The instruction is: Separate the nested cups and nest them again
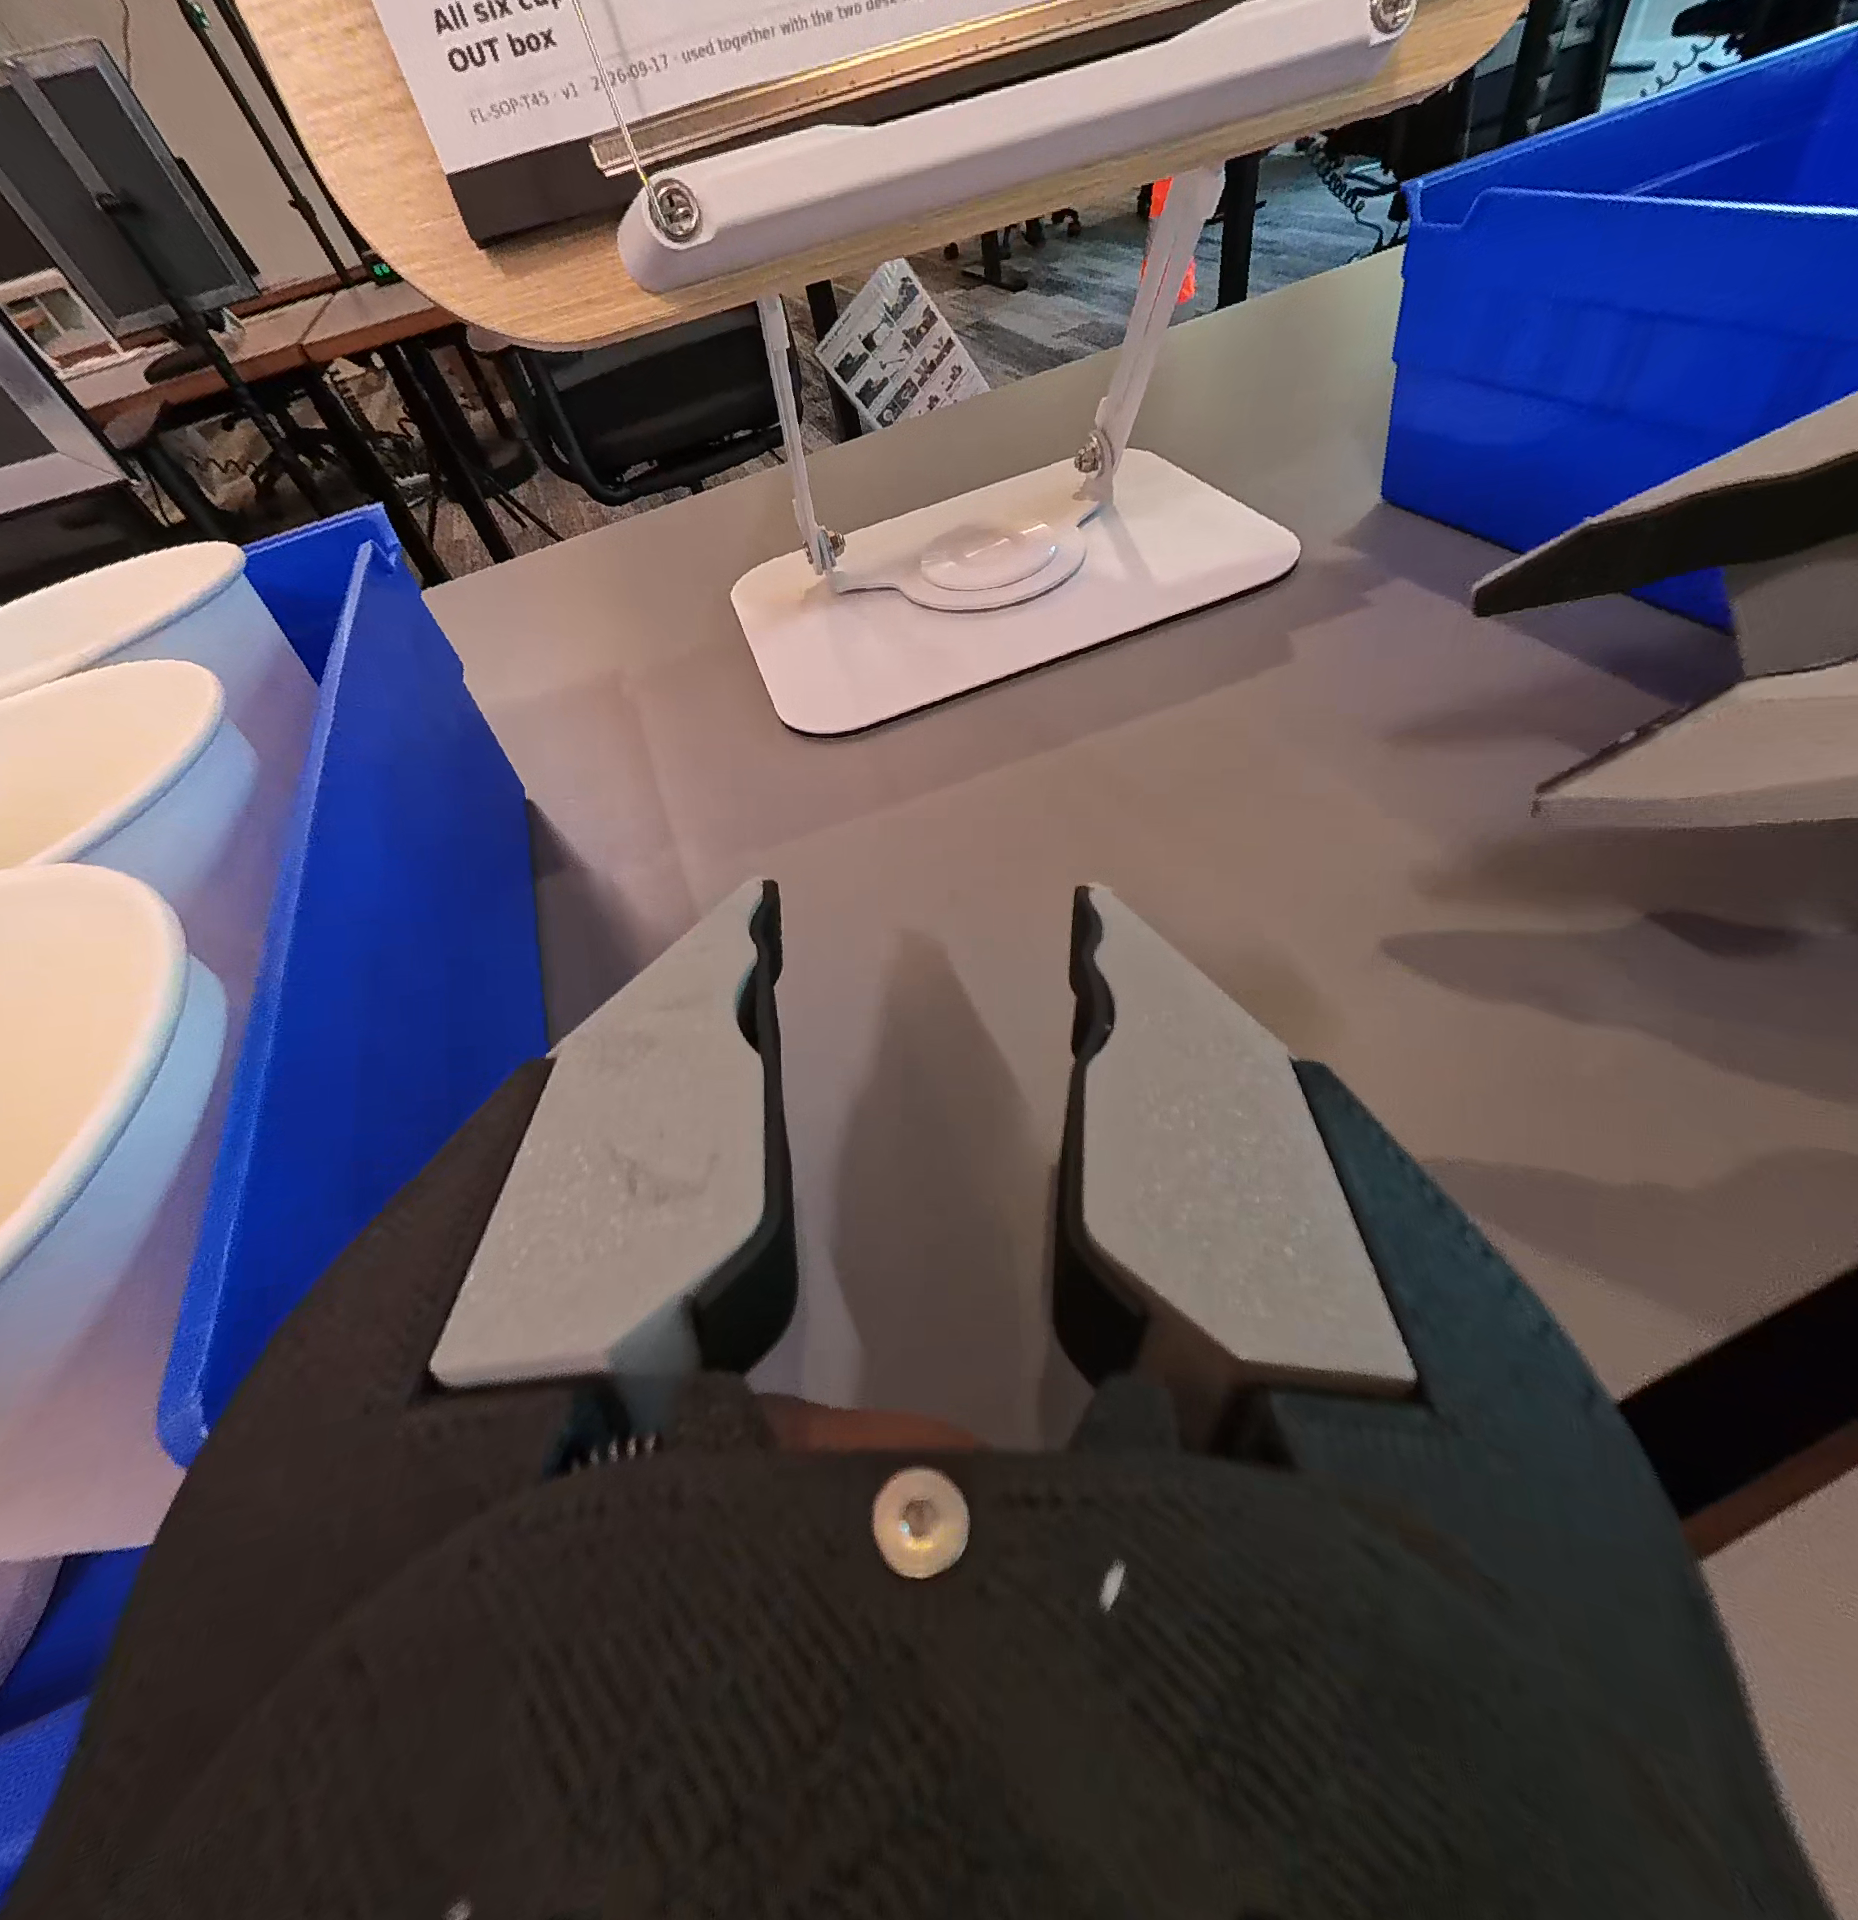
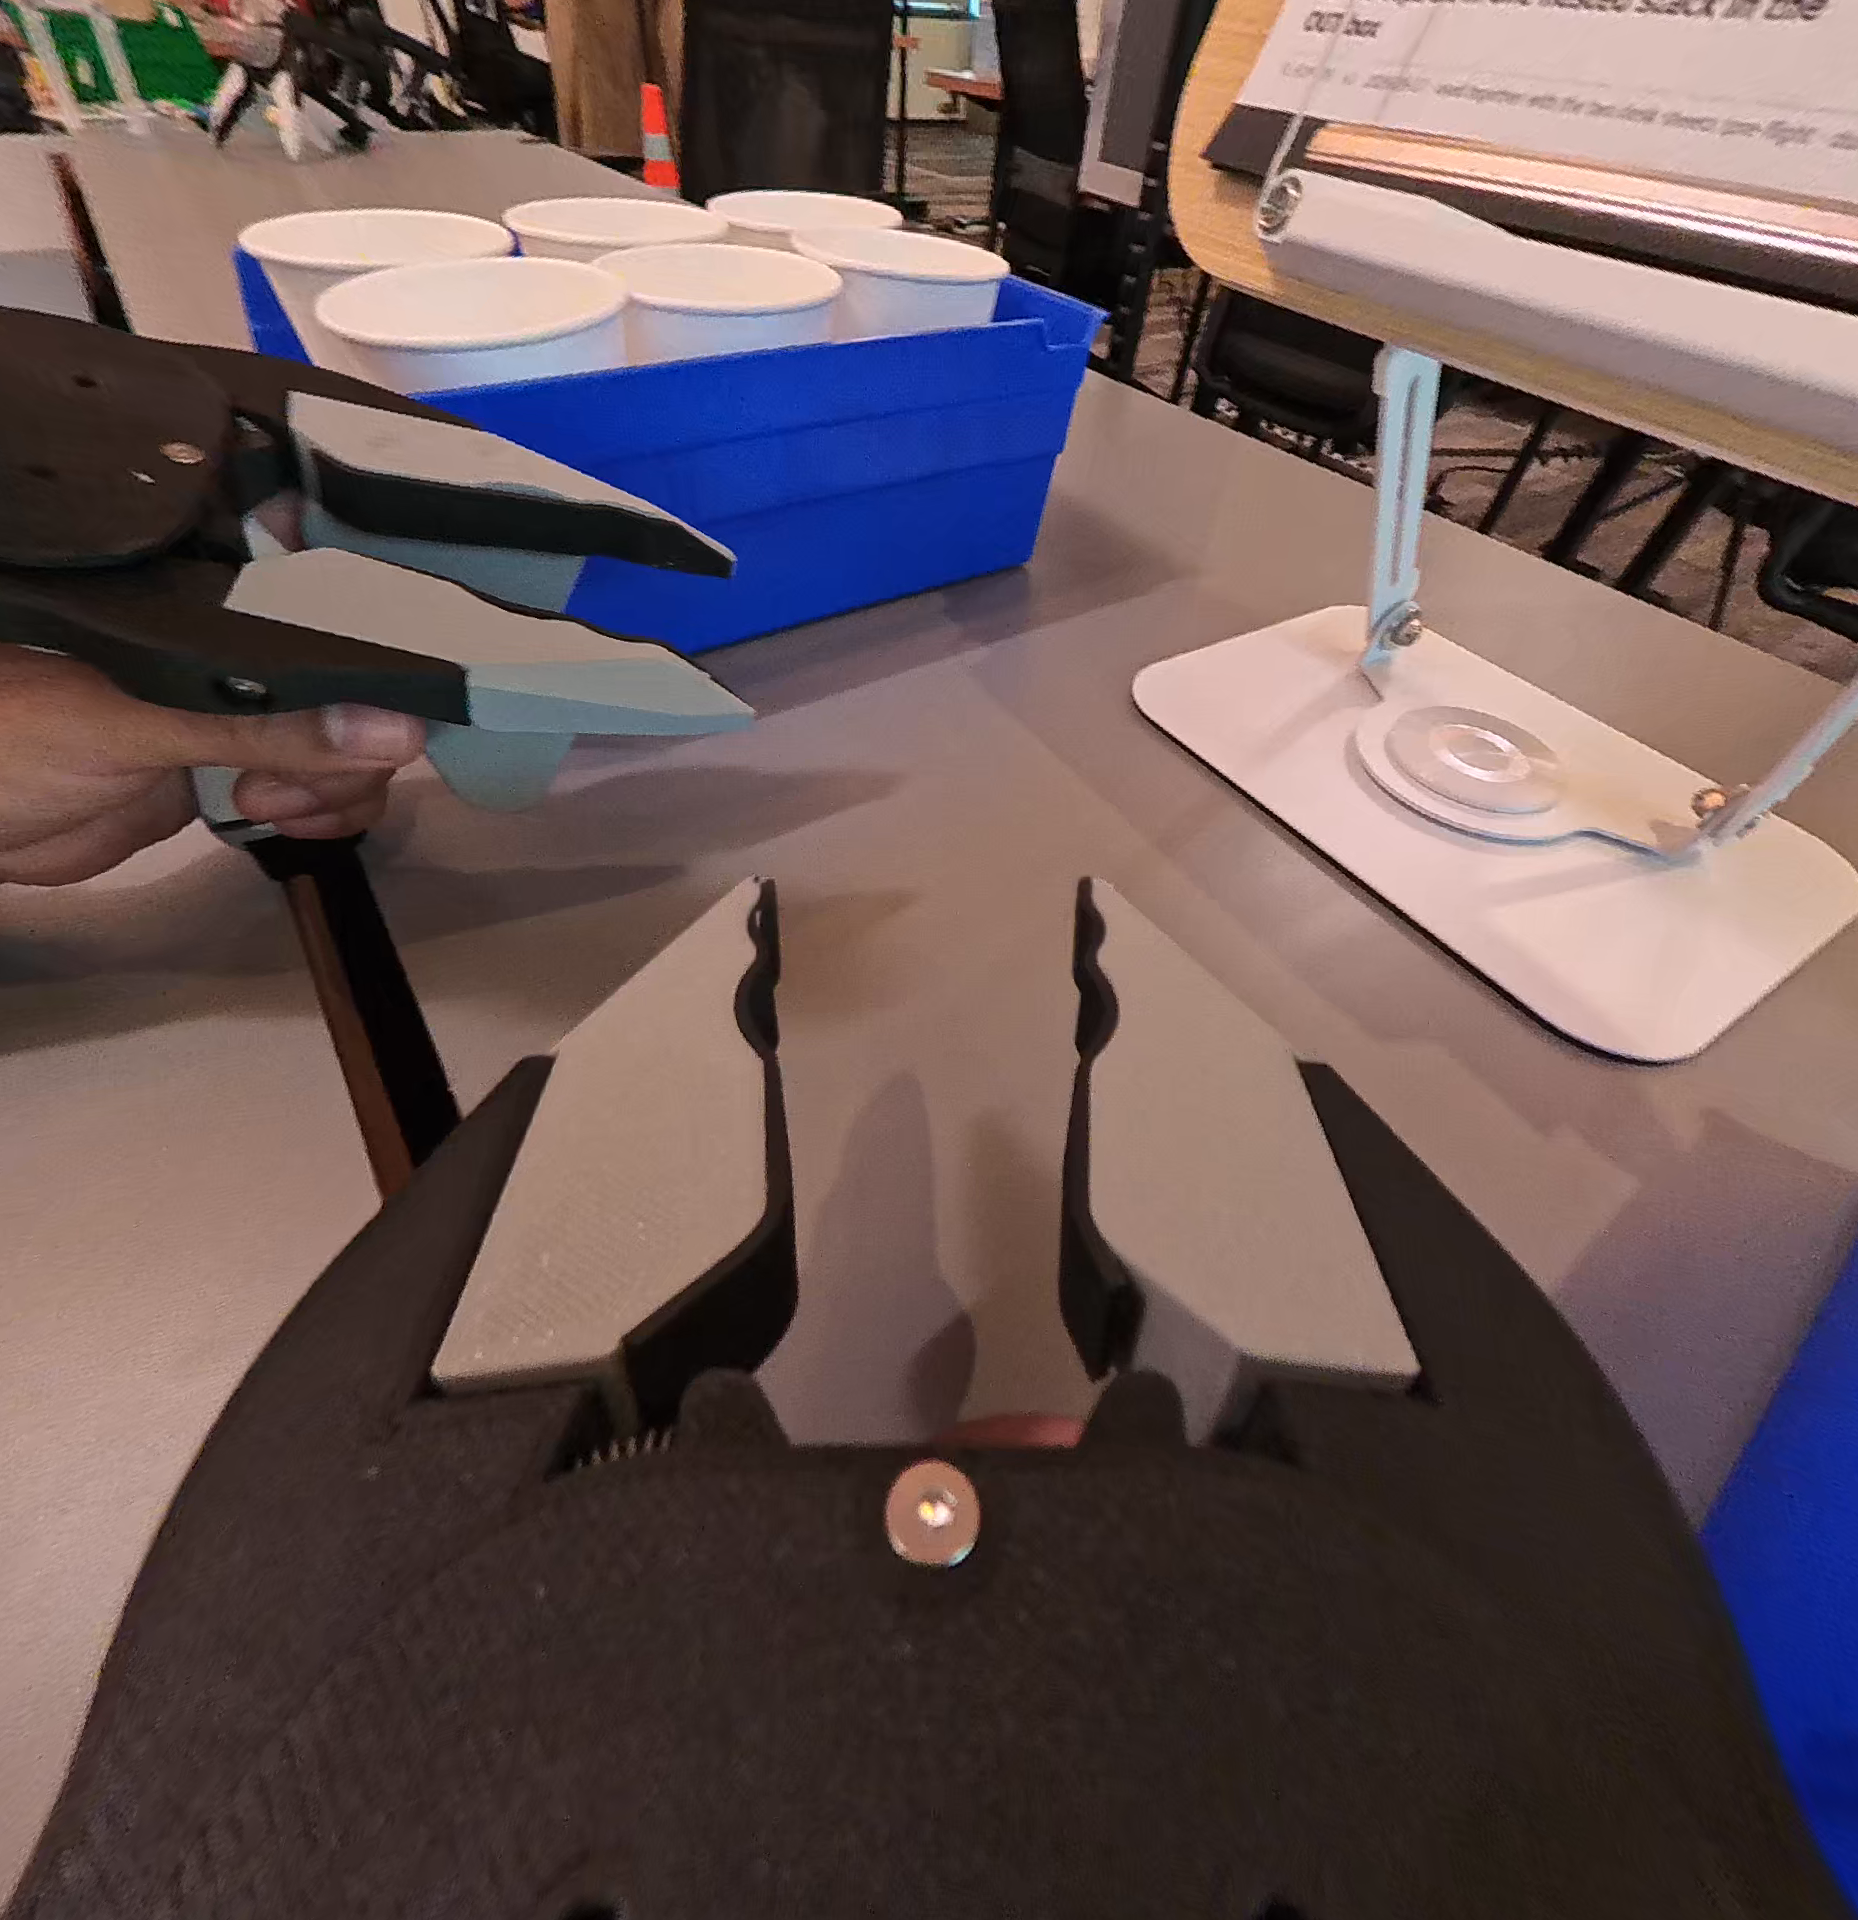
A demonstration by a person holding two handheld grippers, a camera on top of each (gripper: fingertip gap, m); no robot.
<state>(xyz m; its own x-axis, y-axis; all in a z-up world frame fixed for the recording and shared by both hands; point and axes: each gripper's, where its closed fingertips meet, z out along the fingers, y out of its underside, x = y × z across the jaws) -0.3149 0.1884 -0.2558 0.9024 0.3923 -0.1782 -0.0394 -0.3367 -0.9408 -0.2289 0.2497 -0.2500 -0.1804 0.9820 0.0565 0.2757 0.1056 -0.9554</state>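
Several white paper cups [image 2: 613,301] stand upright side by side in a blue bin [image 2: 800,468] at the table's left; they also show at the left edge of the left wrist view [image 1: 83,748], in that bin [image 1: 385,831]. My left gripper [image 1: 925,904] is open and empty, held over the grey table just right of this bin. It also shows in the right wrist view [image 2: 733,639], held by a hand. My right gripper [image 2: 925,899] is open and empty over the middle of the table; it shows at the right of the left wrist view [image 1: 1507,707].
A white document stand [image 1: 1018,592] with a wooden board and a printed sheet stands at the back of the table [image 2: 956,748]. A second blue bin [image 1: 1631,343] sits at the right. Chairs, desks and an orange cone lie beyond the table.
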